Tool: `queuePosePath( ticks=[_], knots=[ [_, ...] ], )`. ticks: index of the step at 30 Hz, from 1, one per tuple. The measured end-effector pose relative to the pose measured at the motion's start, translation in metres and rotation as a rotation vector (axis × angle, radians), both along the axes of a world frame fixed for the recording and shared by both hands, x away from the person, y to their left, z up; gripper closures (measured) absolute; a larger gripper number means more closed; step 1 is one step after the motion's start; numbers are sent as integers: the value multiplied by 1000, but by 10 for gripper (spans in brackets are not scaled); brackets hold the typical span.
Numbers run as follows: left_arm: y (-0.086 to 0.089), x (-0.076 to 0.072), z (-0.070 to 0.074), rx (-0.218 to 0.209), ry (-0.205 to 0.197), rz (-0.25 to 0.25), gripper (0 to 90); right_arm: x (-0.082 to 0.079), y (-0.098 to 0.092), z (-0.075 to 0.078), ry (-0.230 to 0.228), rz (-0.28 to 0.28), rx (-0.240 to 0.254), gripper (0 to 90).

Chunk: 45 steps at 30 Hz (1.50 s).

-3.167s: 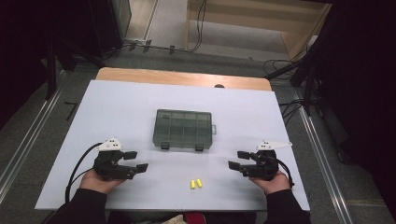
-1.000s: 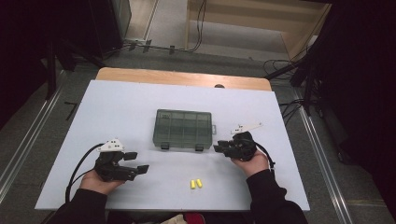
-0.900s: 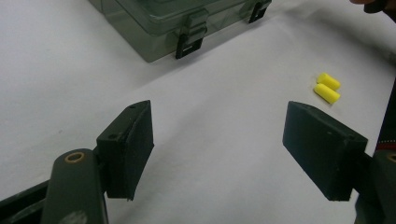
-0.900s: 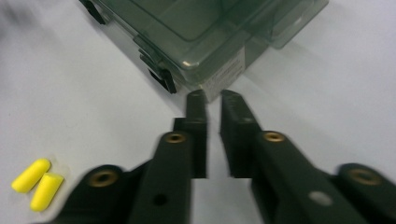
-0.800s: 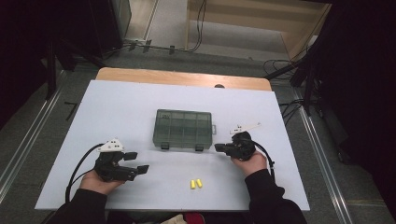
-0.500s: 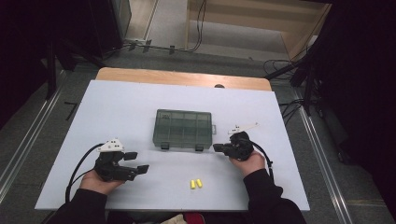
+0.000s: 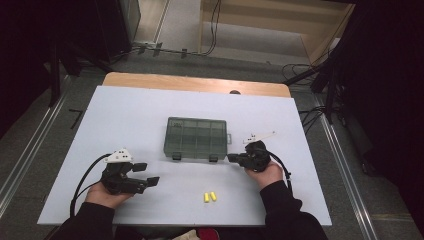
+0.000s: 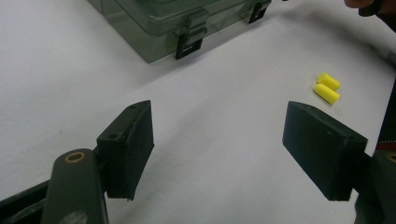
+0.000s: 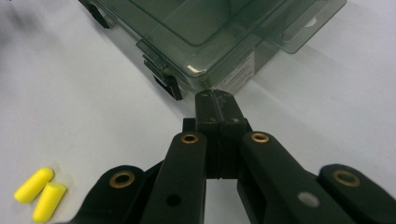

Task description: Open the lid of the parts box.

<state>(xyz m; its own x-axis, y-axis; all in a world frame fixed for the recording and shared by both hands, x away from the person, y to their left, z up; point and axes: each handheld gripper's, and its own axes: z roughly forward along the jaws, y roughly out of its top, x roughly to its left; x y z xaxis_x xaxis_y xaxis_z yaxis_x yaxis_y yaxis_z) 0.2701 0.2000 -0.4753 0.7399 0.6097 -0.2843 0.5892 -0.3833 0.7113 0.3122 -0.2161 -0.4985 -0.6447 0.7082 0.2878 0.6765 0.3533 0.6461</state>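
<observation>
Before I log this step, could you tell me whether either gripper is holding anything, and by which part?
Nothing is held. The right gripper has its jaws shut on each other at the corner of the box; the left gripper is open over bare table.

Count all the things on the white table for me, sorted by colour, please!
Yellow foam earplugs: 2
Smoky green see-through plastic compartment box, lid shut: 1
Black two-jaw grippers, left gripper and right gripper: 2
Total: 5
</observation>
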Motion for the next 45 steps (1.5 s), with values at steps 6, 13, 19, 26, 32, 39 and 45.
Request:
queuePosePath(
  ticks=[6,13,19,26,32,39,45],
  knots=[
    [0,0,0,-2,-1,-1,249,0,0,0,-4,7,3,874],
    [0,1,-1,1,5,-4,249,-1,-1,3,-26,1,25,874],
    [0,1,0,3,8,-7,250,-1,-2,5,-36,3,35,874],
    [0,1,-1,-6,6,-7,250,-2,-2,8,-60,6,62,874],
    [-1,2,0,-10,11,-3,250,1,-3,12,-72,-5,87,874],
    [0,7,-3,-23,24,13,250,3,-4,16,-79,-6,102,874],
    [-1,9,-2,0,23,17,248,6,-2,23,-77,-9,108,874]
  ],
)
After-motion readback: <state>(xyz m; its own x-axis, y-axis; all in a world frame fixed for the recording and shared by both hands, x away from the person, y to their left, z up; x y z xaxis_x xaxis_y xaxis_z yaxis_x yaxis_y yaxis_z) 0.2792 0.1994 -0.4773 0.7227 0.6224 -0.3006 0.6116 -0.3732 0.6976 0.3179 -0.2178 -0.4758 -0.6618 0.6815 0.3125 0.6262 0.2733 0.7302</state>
